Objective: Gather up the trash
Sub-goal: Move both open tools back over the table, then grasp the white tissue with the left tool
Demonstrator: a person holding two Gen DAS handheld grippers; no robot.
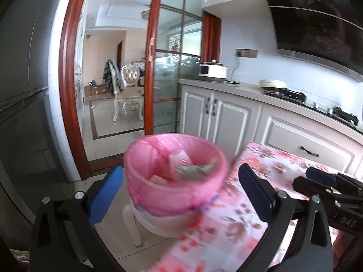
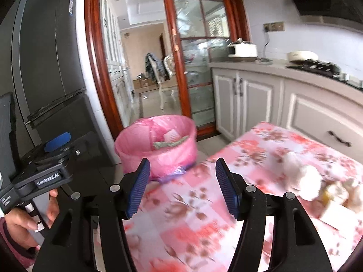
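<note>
A trash bin with a pink liner (image 1: 174, 176) stands on a white stool (image 1: 145, 224) beside the floral-cloth table (image 1: 238, 222); it also shows in the right wrist view (image 2: 156, 149). Paper and wrappers (image 1: 192, 165) lie inside it. My left gripper (image 1: 179, 195) is open and empty, just in front of the bin. My right gripper (image 2: 182, 185) is open and empty above the table's left edge (image 2: 204, 204). Crumpled white tissues and wrappers (image 2: 304, 176) lie blurred on the table to the right of my right gripper.
A dark fridge (image 2: 45, 68) stands at the left. White kitchen cabinets (image 1: 238, 115) and a counter with a stove (image 1: 285, 93) run along the right. A red-framed glass sliding door (image 1: 158, 63) opens to a dining room beyond the bin.
</note>
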